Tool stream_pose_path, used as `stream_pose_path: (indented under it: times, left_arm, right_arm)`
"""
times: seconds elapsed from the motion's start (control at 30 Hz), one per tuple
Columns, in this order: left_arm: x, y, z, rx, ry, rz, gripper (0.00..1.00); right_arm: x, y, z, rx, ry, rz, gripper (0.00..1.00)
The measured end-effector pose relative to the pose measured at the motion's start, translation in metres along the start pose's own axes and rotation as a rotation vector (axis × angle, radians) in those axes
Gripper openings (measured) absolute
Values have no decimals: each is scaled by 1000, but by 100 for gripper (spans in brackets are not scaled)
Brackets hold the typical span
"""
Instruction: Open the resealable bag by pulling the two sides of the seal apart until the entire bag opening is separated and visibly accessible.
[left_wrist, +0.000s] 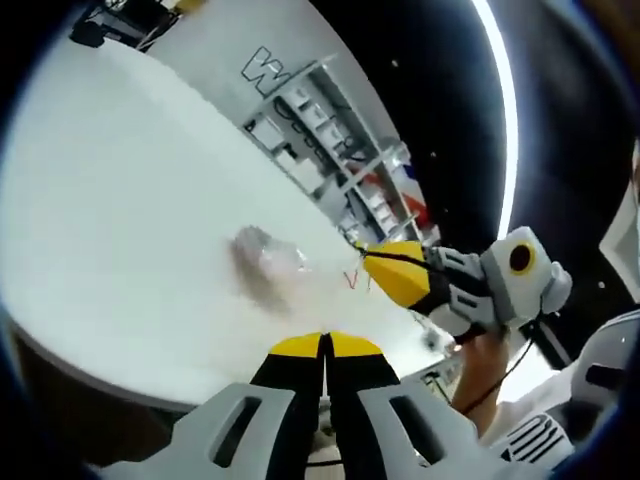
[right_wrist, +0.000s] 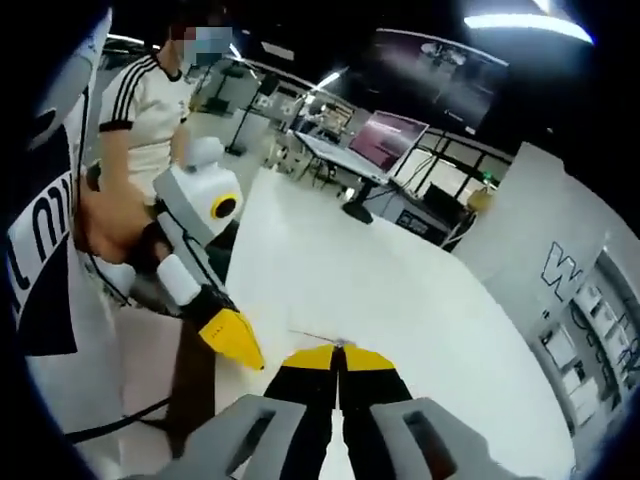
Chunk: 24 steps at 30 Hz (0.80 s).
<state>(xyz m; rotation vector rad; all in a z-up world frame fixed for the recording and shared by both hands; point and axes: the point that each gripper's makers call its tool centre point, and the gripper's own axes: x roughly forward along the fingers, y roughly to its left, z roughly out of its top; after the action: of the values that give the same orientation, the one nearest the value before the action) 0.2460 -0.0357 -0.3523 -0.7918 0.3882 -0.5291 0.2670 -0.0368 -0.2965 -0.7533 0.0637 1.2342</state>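
The clear resealable bag (left_wrist: 268, 262) is a blurred, crumpled shape over the white table (left_wrist: 120, 200), with small red marks at its right edge. My right gripper (left_wrist: 368, 262) reaches in from the right with its yellow jaws shut, tips at that edge. In the right gripper view, a thin strip of the bag's edge (right_wrist: 318, 338) runs into my shut right gripper (right_wrist: 338, 352). My left gripper (left_wrist: 325, 342) is shut just short of the bag, and I see nothing between its jaws. It enters the right gripper view as the left gripper (right_wrist: 248, 358), tip close beside the right one.
A person in a white striped shirt (right_wrist: 150, 110) stands at the table's edge holding the grippers. Shelving with small items (left_wrist: 330, 150) stands behind a white panel beyond the table. Desks with monitors (right_wrist: 385, 140) fill the dark room behind.
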Motion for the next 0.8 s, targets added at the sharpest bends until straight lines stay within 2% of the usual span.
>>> stream_pose_path:
  times: [0.1,0.23,0.3,0.33,0.53,0.67,0.8]
  left_arm:
    - [0,-2,3,5,-9,-5,1]
    - [0,-1,2,4,-8,-4,1]
    - [-1,0,1,0,-7,-4,1]
    - [-1,-1,1,0,-7,-4,1]
    - [-2,-3,0,9,-1,-10,1]
    - [-2,-4,-3,23,14,-11,1]
    - [1,-5,-6,31,32,-11,1]
  right_arm:
    - [2,1,-3,-20,-1,-13,0]
    - [6,14,-9,-45,16,19,0]
    - [11,22,-13,-54,31,41,10]
    - [12,27,-15,-58,45,54,12]
    - [23,34,-22,-91,77,57,12]
    - [27,25,-19,-108,65,7,9]
    - [20,-3,4,-94,-44,-151,8]
